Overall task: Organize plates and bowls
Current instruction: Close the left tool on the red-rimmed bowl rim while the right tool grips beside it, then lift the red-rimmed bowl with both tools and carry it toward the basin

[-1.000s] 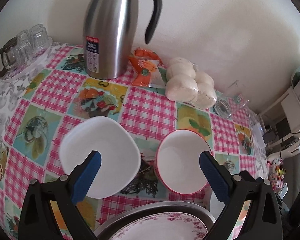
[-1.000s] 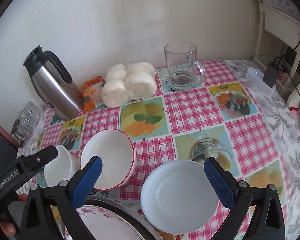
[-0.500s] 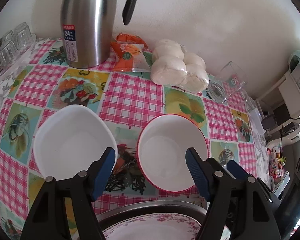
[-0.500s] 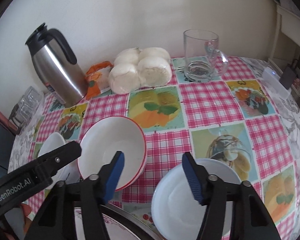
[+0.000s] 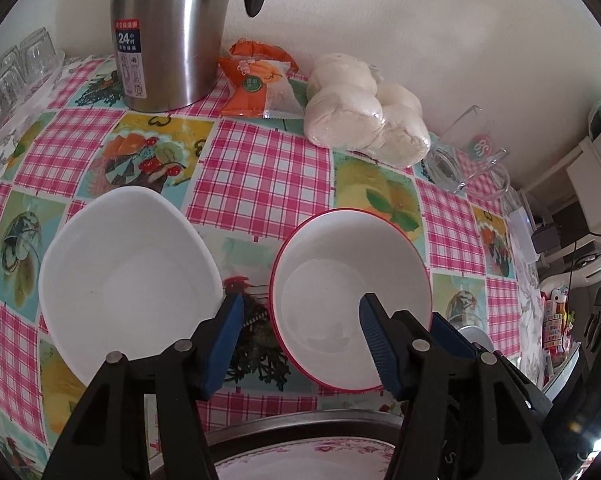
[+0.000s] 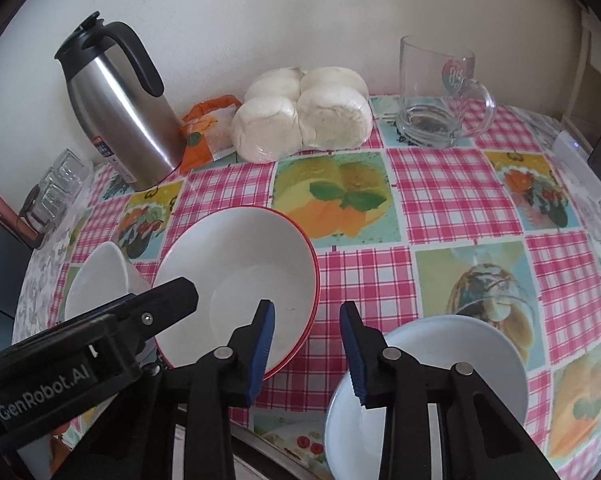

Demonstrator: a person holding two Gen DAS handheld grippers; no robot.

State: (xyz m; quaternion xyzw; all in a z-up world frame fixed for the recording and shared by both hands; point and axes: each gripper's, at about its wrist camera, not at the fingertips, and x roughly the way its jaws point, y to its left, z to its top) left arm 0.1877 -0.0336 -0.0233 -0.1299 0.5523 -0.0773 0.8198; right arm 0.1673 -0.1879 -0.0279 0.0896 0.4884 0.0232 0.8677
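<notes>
Two wrist fisheyes, close above the surface
Looked steeply down past each tool; shared the red-rimmed bowl and flask.

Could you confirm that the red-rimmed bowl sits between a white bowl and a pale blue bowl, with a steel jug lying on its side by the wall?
Not quite: the steel jug stands upright by the wall, as the right wrist view shows. The rest holds: the red-rimmed bowl sits between the white bowl and the pale blue bowl.
</notes>
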